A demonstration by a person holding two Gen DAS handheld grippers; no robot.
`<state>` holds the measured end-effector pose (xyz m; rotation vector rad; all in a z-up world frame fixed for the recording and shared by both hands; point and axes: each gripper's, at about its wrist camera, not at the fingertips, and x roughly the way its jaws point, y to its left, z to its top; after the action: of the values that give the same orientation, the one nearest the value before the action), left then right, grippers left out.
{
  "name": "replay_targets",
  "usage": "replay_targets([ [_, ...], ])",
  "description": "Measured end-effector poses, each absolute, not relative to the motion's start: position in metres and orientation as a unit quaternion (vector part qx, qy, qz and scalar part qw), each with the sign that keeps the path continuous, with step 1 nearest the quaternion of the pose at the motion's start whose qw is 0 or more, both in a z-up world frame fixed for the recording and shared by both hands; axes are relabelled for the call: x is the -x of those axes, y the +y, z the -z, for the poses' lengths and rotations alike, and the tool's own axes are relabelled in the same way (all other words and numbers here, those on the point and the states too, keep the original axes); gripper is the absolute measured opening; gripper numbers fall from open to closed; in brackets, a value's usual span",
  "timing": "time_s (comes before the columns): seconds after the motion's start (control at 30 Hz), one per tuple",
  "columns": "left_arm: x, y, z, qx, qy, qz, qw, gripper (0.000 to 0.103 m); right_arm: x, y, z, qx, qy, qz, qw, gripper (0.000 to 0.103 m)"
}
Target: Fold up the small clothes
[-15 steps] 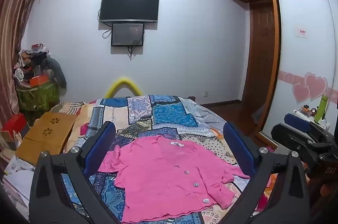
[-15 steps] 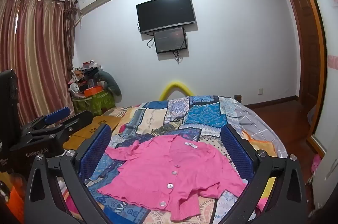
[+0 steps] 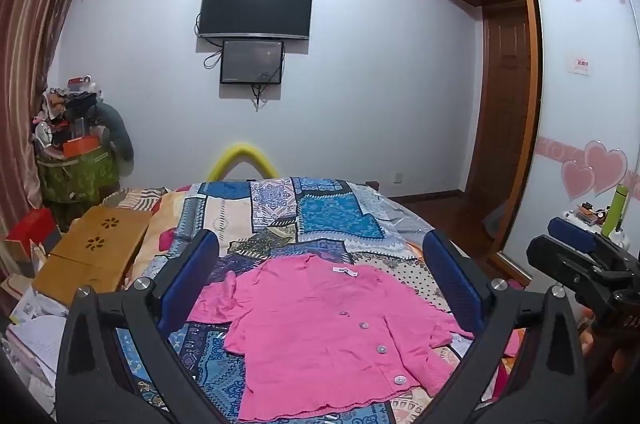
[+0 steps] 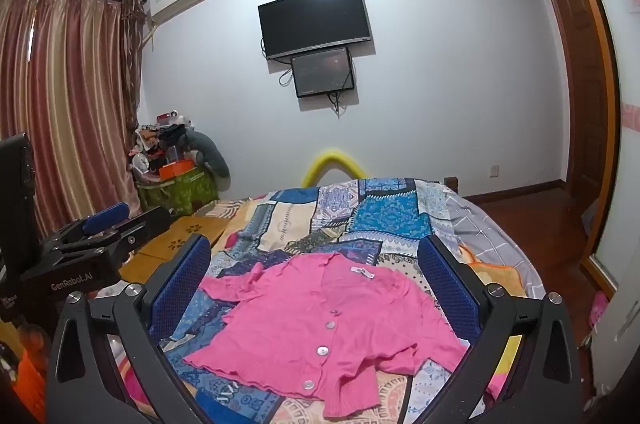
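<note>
A pink buttoned cardigan (image 3: 320,328) lies spread flat, front up, on a patchwork bedspread (image 3: 332,220); it also shows in the right wrist view (image 4: 320,320). My left gripper (image 3: 320,276) is open and empty, held above the near side of the cardigan. My right gripper (image 4: 316,276) is open and empty, also above the cardigan. The right gripper shows at the right edge of the left wrist view (image 3: 576,260). The left gripper shows at the left of the right wrist view (image 4: 96,236). Both sleeves lie out to the sides.
A yellow wooden lap table (image 3: 92,256) sits at the bed's left side. A green bin piled with clutter (image 3: 76,168) stands in the left corner by the curtains. A TV (image 3: 256,8) hangs on the far wall. A wardrobe (image 3: 580,104) and doorway are on the right.
Both views have shifted only slightly; the cardigan lies as before and both grippers stay open.
</note>
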<state>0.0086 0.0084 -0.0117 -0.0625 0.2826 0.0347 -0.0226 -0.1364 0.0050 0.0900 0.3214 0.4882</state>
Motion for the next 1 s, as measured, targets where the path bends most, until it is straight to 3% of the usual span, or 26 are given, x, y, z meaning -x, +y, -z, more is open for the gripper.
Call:
replay_targets([
  [1.0, -0.001, 0.003, -0.001, 0.026, 0.134, -0.009, 0.991, 0.103, 0.024, -0.134, 0.001, -0.045, 0.164, -0.238, 0.956, 0.103],
])
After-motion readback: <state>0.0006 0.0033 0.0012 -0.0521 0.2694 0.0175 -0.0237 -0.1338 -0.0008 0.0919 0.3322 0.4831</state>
